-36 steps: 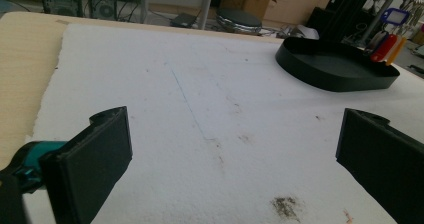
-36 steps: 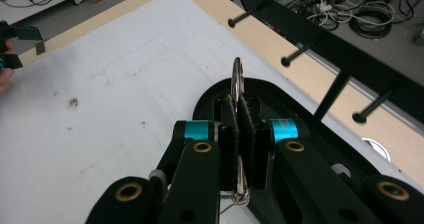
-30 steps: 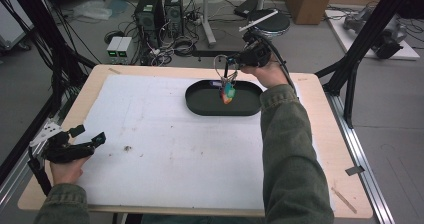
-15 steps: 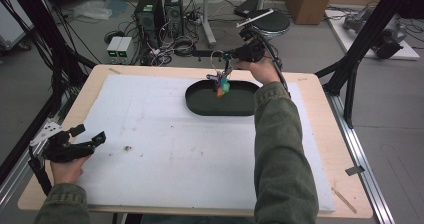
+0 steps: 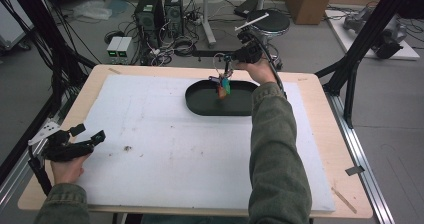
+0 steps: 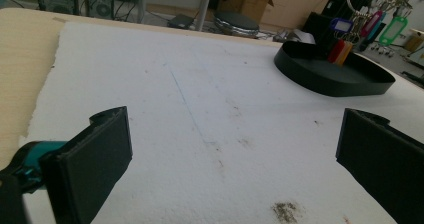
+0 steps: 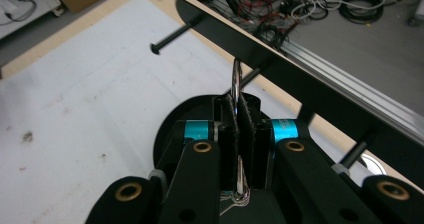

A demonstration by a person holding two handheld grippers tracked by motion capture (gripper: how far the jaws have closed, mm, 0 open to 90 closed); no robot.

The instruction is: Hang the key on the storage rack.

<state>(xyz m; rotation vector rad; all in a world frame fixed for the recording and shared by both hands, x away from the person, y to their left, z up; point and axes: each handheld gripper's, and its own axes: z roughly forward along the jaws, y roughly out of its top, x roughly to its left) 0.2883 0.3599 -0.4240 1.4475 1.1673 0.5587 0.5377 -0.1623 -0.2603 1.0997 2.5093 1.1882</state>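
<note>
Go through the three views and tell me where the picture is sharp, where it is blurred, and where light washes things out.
High view: even light, soft overall, the key ring with tags small and smeared above the black tray. Left gripper view: the white mat is bright, its own jaws blurred close up. Right gripper view: the right gripper is sharp on the metal ring; the floor cables behind are soft.

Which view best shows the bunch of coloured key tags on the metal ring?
The left gripper view: the bunch of coloured key tags hangs unobstructed above the black oval tray. The high view shows them small and blurred. The right gripper view shows the ring clamped, no tags.
</note>
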